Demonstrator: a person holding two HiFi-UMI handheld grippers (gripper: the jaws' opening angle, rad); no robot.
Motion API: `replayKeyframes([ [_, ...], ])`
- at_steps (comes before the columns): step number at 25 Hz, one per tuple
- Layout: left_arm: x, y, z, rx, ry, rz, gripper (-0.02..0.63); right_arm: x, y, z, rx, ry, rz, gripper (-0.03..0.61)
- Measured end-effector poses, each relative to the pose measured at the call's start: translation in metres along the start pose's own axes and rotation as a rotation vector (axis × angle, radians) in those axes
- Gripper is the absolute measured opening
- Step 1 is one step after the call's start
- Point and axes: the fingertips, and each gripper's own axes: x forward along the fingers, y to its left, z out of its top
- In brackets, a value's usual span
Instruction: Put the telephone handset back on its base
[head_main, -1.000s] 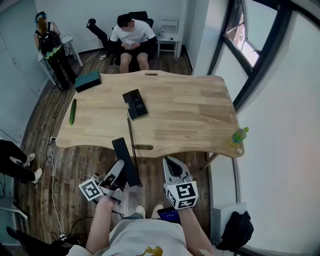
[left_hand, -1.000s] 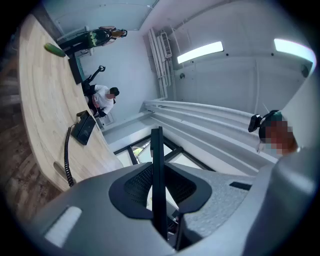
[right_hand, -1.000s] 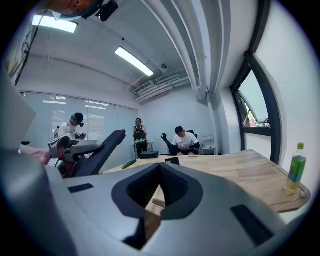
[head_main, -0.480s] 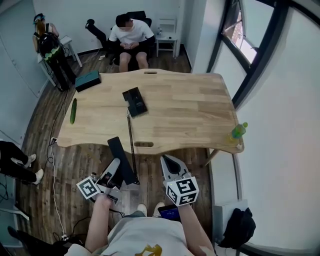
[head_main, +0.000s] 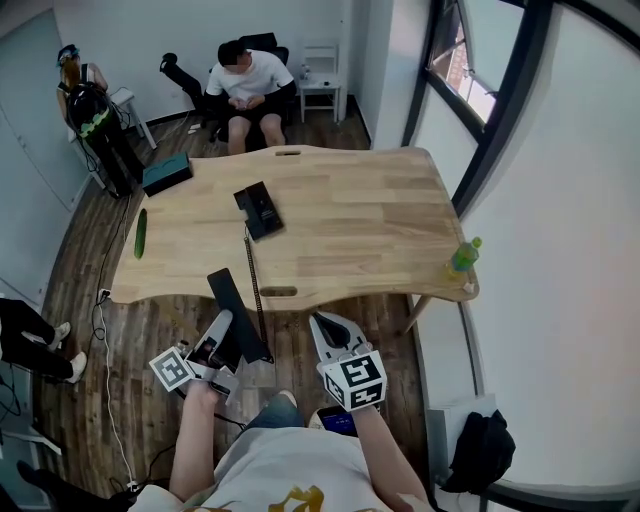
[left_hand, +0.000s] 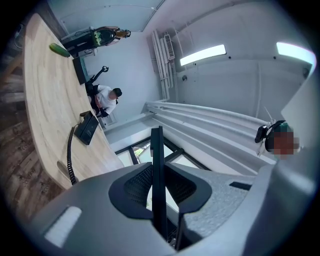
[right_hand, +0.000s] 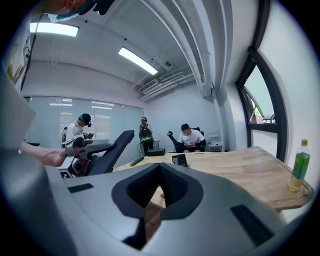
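Clamping handset (head_main: 233, 300) in left gripper (head_main: 225, 328) jaws, right gripper (head_main: 319, 321) jaws closed, wooden table (head_main: 350, 220), plank floor (head_main: 160, 320)

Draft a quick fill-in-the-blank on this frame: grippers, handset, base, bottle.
1. The left gripper is shut on the handset, while the right gripper holds ___.
2. A coiled ___ runs from the handset to the base on the table.
3. The colour of the bottle at the table's right corner is ___.
Missing words: nothing; cord; green.
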Motion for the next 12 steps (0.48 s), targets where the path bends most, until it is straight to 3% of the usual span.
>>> replayKeyframes([
  [12,0.057,0.043,0.018,-0.080,0.018,-0.053,0.072,0.051,-0.055,-0.014,0.071,0.042,-0.032,0.005],
])
